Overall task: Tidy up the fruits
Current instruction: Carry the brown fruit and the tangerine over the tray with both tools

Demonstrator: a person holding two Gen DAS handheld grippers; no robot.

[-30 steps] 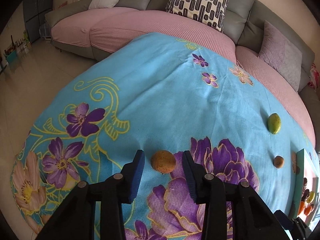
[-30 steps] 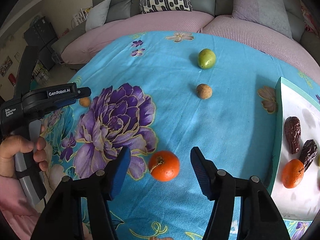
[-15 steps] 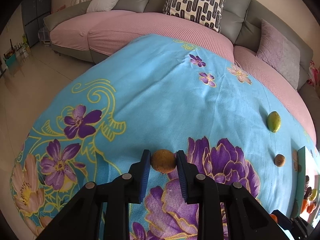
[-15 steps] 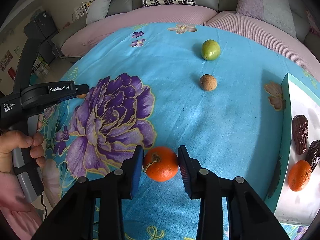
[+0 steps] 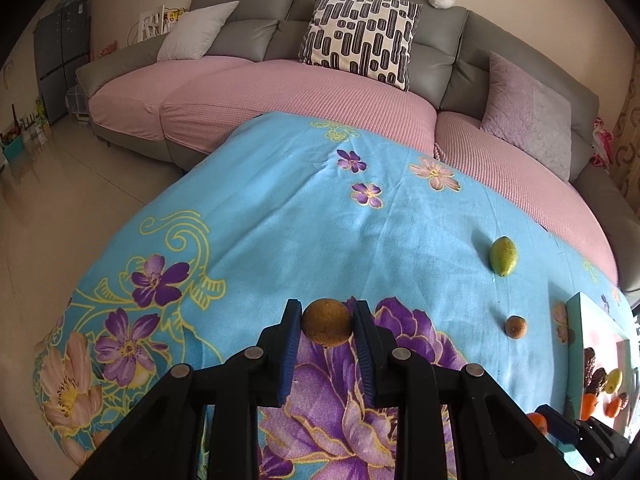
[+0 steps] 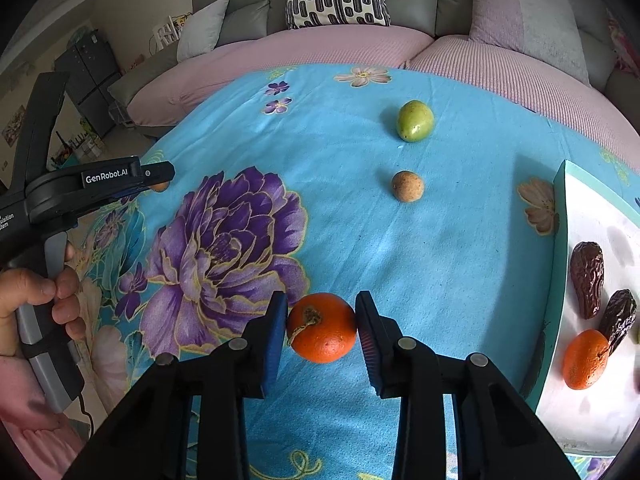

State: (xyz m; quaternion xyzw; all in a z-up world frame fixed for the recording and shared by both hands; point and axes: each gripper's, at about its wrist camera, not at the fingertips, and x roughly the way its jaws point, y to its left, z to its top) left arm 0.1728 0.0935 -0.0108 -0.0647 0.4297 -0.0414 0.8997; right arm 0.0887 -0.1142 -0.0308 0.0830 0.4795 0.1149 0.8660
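Observation:
My left gripper [image 5: 327, 320] is shut on a round brown fruit [image 5: 327, 322], held a little above the blue flowered cloth [image 5: 280, 208]. My right gripper [image 6: 321, 320] is shut on a tangerine [image 6: 322, 328] with a stem, low over the cloth. A green fruit [image 6: 415, 120] and a second small brown fruit [image 6: 407, 186] lie loose on the cloth beyond. At the right edge a white tray with a teal rim [image 6: 558, 264] holds two dark dates [image 6: 587, 278], another tangerine [image 6: 585, 359] and more. In the right wrist view the left gripper [image 6: 158, 182] shows at the far left, held by a hand [image 6: 36, 296].
A grey sofa with pink seat covers [image 5: 280, 88] curves round the far side of the cloth. Cushions, one with a black and white pattern [image 5: 360, 40], lean on its back. Bare floor [image 5: 60, 184] lies off the cloth's left edge.
Both grippers closed on their fruits: the left on the brown fruit, the right on the tangerine. The left one has since risen with its fruit; the right has stayed nearly in place.

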